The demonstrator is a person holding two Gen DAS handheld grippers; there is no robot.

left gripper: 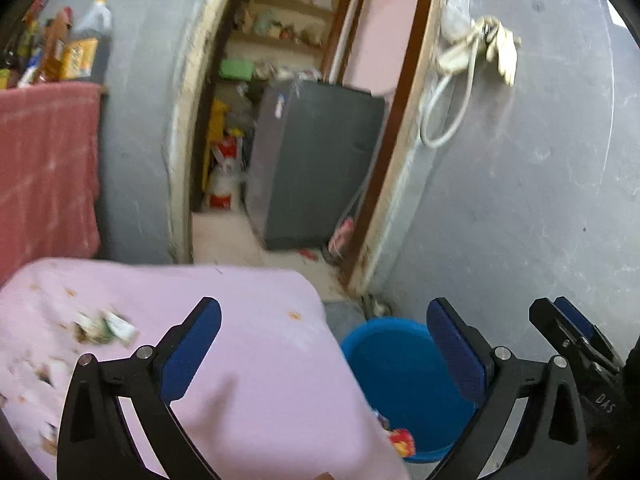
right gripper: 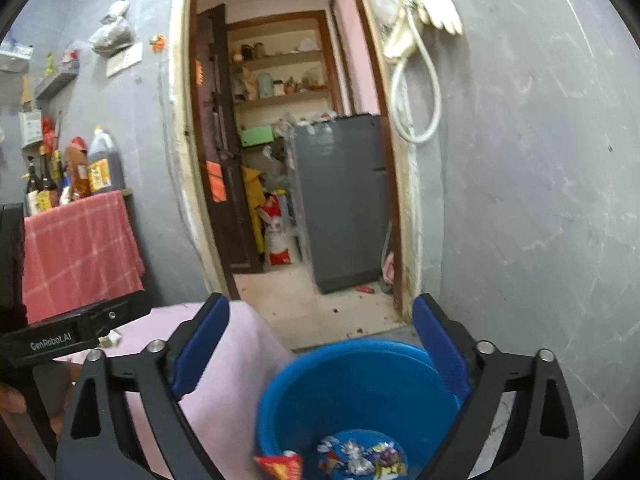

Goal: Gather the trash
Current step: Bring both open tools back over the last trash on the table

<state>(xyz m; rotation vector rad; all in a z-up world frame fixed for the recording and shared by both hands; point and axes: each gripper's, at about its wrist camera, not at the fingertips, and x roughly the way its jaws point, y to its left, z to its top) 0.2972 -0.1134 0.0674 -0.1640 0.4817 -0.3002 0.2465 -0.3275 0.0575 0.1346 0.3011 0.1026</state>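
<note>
Both your left gripper [left gripper: 324, 344] and right gripper [right gripper: 320, 344] gape empty; remaining wrappers [left gripper: 106, 328] lie on the pink cloth [left gripper: 248, 360] beside the blue bucket [right gripper: 360, 380], probably light, crinkly, slippery, so pinch each across a bunched fold.

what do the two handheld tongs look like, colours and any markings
Both tongs are alike: the left tongs and right tongs have glossy black, curved triangular-cutout arms with silver round pins at the joints and flat blue pads on the fingers. In the right wrist view the left unit's black body carries white "GenRobot.AI" lettering. No cables or sleeves are visible.
</note>
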